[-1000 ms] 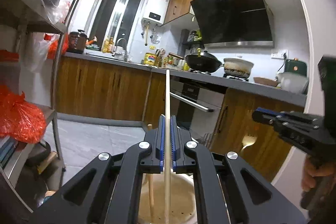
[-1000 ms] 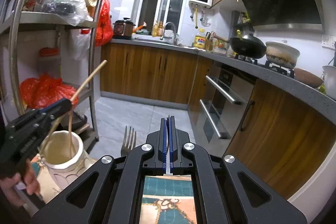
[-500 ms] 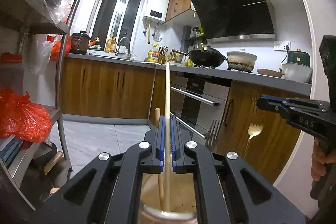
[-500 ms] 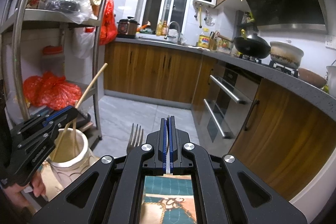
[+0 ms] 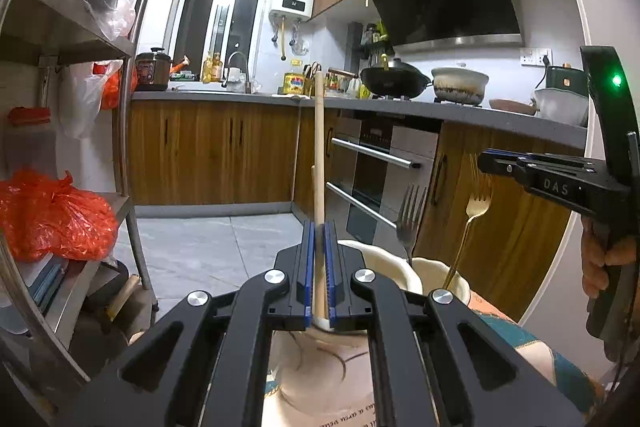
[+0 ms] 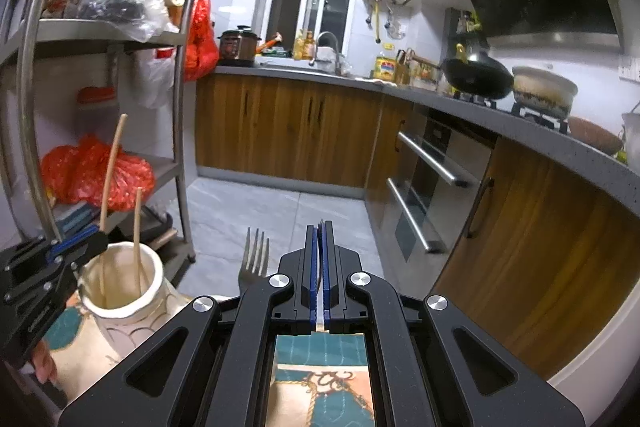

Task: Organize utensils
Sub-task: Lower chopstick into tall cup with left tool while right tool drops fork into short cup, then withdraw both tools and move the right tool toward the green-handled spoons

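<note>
My left gripper [image 5: 319, 227] is shut on a long wooden chopstick [image 5: 319, 147] that stands nearly upright with its lower end inside a cream ceramic jar [image 5: 320, 359]. In the right wrist view the same left gripper [image 6: 82, 247] pinches that chopstick [image 6: 112, 167] just above the jar [image 6: 124, 291]. A shorter chopstick [image 6: 138, 227] leans loose inside. A silver fork [image 5: 410, 211] and a gold fork [image 5: 476, 203] stand in a second cream holder [image 5: 432, 273]. My right gripper [image 5: 482, 161] is shut just above the gold fork's tines; I see nothing held in it [image 6: 319, 227].
Both holders stand on a teal and orange patterned cloth [image 6: 320, 367]. A steel shelf rack [image 6: 180, 107] with red bags stands on the left. Wooden cabinets, an oven [image 6: 432, 179] and a counter with a wok [image 5: 394, 79] run along the back and right.
My left gripper has sunk and brought the chopstick from a strong lean to nearly upright in the jar. The right gripper has stayed put.
</note>
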`<state>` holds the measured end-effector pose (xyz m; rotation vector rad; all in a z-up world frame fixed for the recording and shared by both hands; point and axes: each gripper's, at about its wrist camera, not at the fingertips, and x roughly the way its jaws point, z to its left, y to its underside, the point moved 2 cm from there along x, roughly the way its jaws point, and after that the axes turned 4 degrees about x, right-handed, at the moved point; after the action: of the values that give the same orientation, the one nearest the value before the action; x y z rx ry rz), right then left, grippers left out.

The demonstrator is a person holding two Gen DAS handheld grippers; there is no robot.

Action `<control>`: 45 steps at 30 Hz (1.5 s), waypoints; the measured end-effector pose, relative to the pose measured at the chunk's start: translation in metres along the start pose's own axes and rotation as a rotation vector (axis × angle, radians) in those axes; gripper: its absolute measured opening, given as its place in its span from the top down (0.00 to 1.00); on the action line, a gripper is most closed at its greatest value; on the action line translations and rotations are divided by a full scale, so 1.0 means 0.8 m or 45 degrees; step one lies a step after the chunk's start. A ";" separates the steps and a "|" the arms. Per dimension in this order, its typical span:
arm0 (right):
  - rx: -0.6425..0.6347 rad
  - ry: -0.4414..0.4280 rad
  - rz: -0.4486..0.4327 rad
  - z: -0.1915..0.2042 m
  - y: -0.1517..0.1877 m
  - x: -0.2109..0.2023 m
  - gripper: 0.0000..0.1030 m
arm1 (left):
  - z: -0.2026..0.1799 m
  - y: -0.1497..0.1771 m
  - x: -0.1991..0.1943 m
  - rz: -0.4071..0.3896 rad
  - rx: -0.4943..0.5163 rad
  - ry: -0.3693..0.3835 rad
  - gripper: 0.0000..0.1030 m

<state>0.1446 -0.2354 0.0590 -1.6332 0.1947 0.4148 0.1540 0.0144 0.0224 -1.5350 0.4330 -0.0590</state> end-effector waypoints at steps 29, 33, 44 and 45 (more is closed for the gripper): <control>0.065 -0.054 0.040 -0.013 0.000 -0.010 0.38 | -0.009 0.002 -0.043 0.103 0.015 -0.043 0.59; 0.101 -0.082 -0.002 -0.018 0.003 -0.035 0.15 | -0.010 0.003 -0.053 0.117 0.006 -0.057 0.36; 0.190 -0.130 -0.002 -0.035 0.049 -0.089 0.05 | -0.030 0.008 -0.093 0.131 0.048 -0.086 0.05; 0.193 -0.119 -0.004 -0.037 0.054 -0.094 0.05 | -0.030 0.009 -0.098 0.137 0.040 -0.082 0.05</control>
<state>0.0640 -0.2784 0.0495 -1.4618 0.1497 0.4616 0.0728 0.0155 0.0341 -1.4765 0.4610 0.0671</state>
